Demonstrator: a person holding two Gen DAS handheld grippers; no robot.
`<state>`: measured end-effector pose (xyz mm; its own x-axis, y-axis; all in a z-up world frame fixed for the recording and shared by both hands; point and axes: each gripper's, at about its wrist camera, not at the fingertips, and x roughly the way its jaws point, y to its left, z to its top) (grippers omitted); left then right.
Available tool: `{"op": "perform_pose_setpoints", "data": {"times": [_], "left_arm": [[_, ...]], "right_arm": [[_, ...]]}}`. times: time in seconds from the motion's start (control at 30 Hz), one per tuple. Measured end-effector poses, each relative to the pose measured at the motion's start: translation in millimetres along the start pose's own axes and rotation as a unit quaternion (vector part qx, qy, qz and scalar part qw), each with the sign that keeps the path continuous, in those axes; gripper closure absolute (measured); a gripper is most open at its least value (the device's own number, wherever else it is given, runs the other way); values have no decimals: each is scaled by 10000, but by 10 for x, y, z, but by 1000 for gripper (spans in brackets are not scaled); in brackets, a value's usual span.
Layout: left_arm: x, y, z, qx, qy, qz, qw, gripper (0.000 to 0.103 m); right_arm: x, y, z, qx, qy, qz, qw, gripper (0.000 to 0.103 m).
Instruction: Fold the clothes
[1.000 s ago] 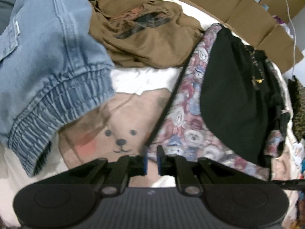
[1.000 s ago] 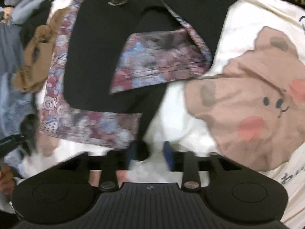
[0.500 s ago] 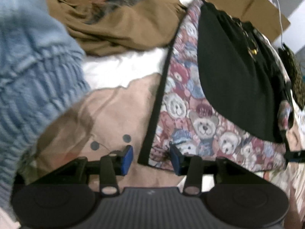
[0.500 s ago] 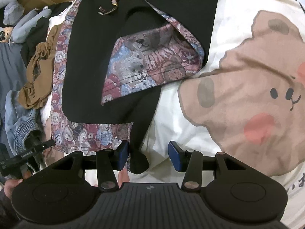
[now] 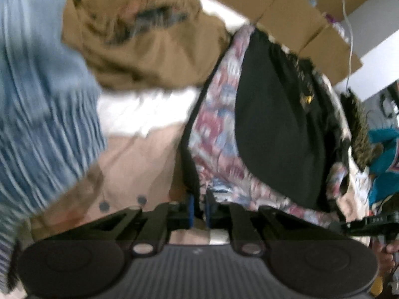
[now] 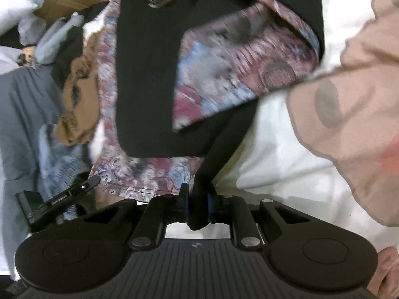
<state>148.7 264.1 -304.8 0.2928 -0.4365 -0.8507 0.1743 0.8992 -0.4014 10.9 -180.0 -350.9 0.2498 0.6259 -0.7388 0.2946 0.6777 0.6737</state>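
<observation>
Bear-print bedsheet (image 6: 286,154) underneath. Black garment with teddy-print lining (image 6: 147,79) spread across it, beside brown top (image 5: 149,39) and denim (image 5: 37,99). Left hand-held gripper (image 5: 198,209) pinches its black edge; right hand-held gripper (image 6: 198,205) clamps the opposite black corner.

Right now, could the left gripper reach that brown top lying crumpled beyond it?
Probably not yet: the left gripper is shut on the bear-print garment. Nothing lies over the brown top.

Flattened cardboard (image 5: 286,20) behind bed; bear-print white sheet (image 6: 274,154).
</observation>
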Motion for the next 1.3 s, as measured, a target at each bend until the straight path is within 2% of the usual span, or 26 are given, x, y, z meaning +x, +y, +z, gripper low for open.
{"op": "perform_pose_setpoints", "data": {"times": [0.07,0.17,0.27,0.57,0.77,0.83,0.87,0.9,1.13,1.3], "left_arm": [[-64,-7,79,-60,-196,24,9998,94],[-69,4,179,-149,-379,108,9991,94],[16,13,250,-155,-388,271,9988,94],[162,33,286,14,-364,495,9981,94],[161,53,332,-7,-429,544,9976,95],[164,50,341,-15,-386,543,9978,95],[157,48,342,-26,-366,535,9979,95],[149,46,344,-38,-347,526,9980,95],[-41,4,158,-163,-182,429,9988,95],[-186,-68,-72,-257,-57,407,9988,95]], "right_arm": [[-110,60,46,-43,-114,43,9999,88],[-231,61,105,-25,-265,-183,9995,87],[-257,41,118,41,-302,-400,9987,61],[169,-46,-18,151,20,-578,9982,60],[372,-73,-8,318,48,-426,9986,60],[350,-100,-17,359,41,-410,9985,73],[325,-113,-14,349,71,-442,9984,96],[286,-123,-10,293,107,-428,9986,101],[-98,16,5,-202,213,-482,9984,103],[-195,27,29,-359,547,-930,9935,103]]}}
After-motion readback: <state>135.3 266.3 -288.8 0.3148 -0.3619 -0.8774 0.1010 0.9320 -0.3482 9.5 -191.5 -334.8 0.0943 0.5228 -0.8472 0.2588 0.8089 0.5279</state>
